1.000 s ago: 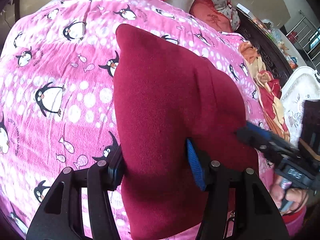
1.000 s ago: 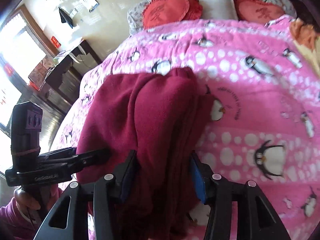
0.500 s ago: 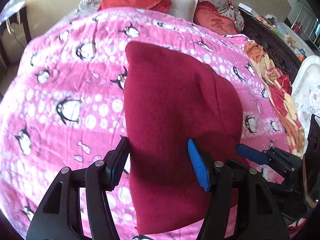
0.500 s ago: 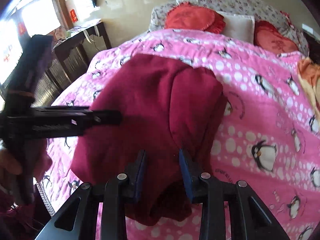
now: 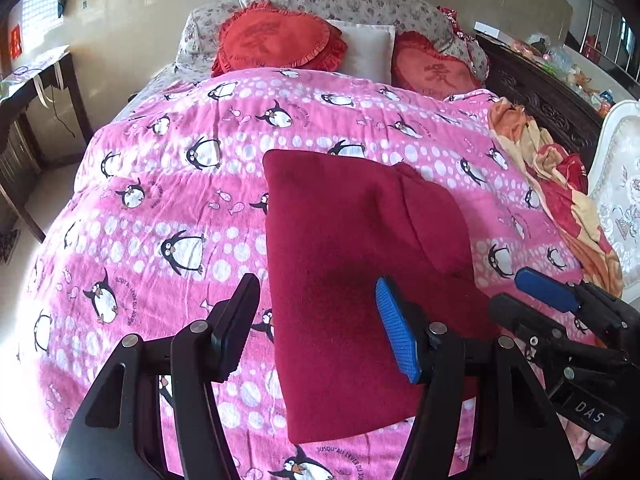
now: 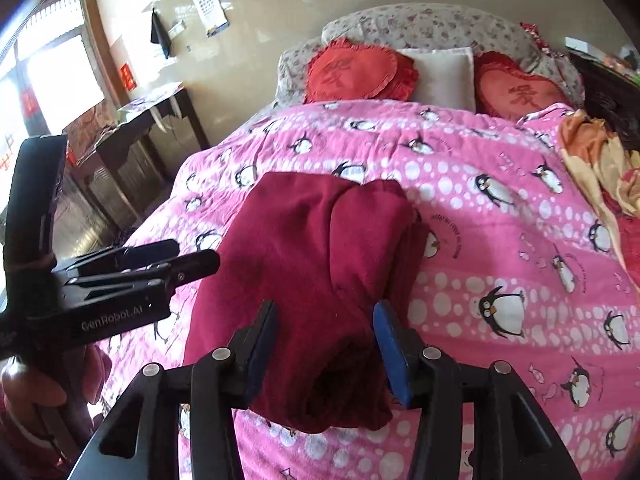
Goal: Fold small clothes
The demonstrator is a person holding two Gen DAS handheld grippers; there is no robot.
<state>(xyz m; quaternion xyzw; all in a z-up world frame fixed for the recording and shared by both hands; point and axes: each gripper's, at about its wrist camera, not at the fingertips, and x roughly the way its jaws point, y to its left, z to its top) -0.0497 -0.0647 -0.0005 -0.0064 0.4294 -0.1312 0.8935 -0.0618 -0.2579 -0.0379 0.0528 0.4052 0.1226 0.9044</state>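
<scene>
A dark red garment (image 5: pixel 360 256) lies folded flat on the pink penguin blanket (image 5: pixel 160 200), near the bed's front edge; it also shows in the right wrist view (image 6: pixel 320 256). My left gripper (image 5: pixel 318 324) is open and held above the garment's near left part, holding nothing. My right gripper (image 6: pixel 324 344) is open above the garment's near end, its jaws apart on either side of a rolled fold, holding nothing. Each gripper shows in the other's view: the right one (image 5: pixel 520 300), the left one (image 6: pixel 180 260).
Two red heart cushions (image 5: pixel 280 44) and a white pillow (image 5: pixel 368 48) lie at the bed's head. An orange and red cloth (image 5: pixel 560 176) lies on the right side of the bed. A dark table (image 6: pixel 152 128) stands left of the bed. A white chair (image 5: pixel 620 200) stands at the right.
Both grippers have let go of the red garment and pulled back and up. The garment has dropped flat onto the blanket. The right gripper's jaws have opened wider than half a second ago.
</scene>
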